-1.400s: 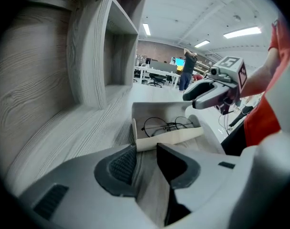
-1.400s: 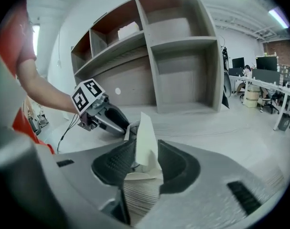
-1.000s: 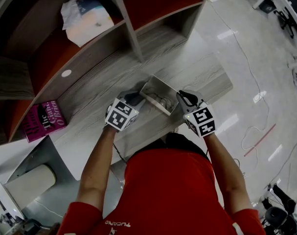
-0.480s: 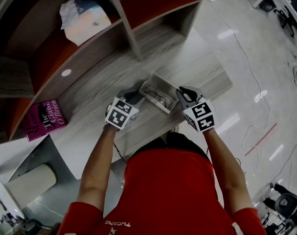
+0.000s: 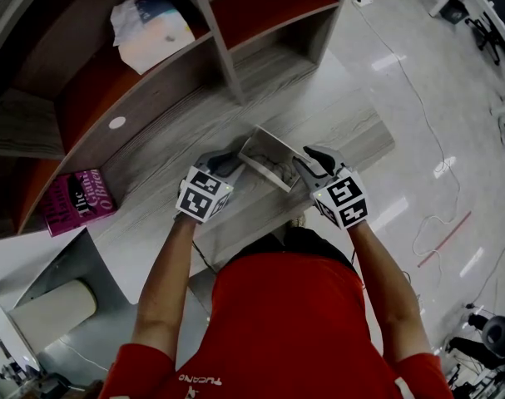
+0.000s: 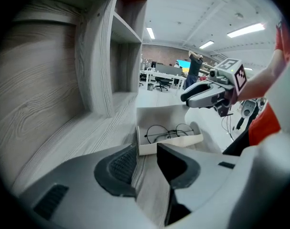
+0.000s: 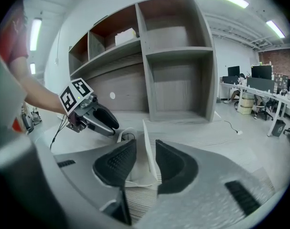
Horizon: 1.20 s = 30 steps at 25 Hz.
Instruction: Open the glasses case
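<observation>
A white glasses case [image 5: 264, 166] lies open on the grey wood desk [image 5: 165, 191], with thin round glasses [image 6: 169, 131] inside it. Its lid [image 5: 275, 144] stands raised. My left gripper [image 5: 229, 166] is open at the case's left end, and the case's corner [image 6: 145, 149] sits just beyond its tips. My right gripper [image 5: 306, 163] is at the right end. In the right gripper view its jaws [image 7: 145, 163] are opening, with the lid's thin edge [image 7: 148, 147] standing between the pads and a gap showing on the left side.
Behind the case rises a shelf unit [image 5: 227, 52] with red-backed compartments and papers [image 5: 152, 32] on one shelf. A pink book [image 5: 76, 202] lies at the left, a white cylinder [image 5: 52, 306] lower left. The desk's front edge runs close under both grippers.
The right gripper's jaws have spread apart around the lid, and the lid now stands a little more upright. The left gripper has stayed put.
</observation>
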Available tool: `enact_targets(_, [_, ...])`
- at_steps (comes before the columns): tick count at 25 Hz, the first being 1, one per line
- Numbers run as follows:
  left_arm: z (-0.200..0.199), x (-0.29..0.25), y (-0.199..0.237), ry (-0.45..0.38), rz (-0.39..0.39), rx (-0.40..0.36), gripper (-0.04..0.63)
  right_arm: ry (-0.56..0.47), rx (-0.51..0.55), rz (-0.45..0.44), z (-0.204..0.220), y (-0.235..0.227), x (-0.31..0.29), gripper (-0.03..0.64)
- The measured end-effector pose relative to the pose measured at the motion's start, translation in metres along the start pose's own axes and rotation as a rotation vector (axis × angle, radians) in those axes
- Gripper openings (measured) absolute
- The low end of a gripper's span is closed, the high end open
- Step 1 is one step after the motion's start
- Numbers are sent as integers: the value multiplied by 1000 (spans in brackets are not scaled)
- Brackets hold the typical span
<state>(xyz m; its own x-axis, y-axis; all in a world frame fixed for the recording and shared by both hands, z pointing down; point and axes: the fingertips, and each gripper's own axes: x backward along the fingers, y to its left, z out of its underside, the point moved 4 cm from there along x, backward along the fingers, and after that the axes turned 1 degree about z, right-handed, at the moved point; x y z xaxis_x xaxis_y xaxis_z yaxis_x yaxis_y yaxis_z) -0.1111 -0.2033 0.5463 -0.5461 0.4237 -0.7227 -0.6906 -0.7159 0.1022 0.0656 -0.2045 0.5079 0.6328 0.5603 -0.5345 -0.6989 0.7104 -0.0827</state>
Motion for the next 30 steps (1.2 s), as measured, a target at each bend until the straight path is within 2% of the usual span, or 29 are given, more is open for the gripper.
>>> enact_targets(5, [-20, 21, -2, -96, -26, 9, 127, -58, 29, -4, -20, 5, 11, 135])
enact_targets(10, [-56, 50, -13, -257, -45, 33, 121, -140, 50, 23, -47, 3, 31, 126])
enact_targets(22, [-143, 135, -52, -674, -122, -28, 61, -417, 66, 71, -126, 18, 97, 61])
enact_targets(26, [-162, 162, -63, -788, -166, -41, 46, -487, 69, 71, -140, 29, 113, 43])
enact_targets(30, [-169, 177, -74, -863, -188, -48, 31, -554, 50, 78, -150, 38, 127, 18])
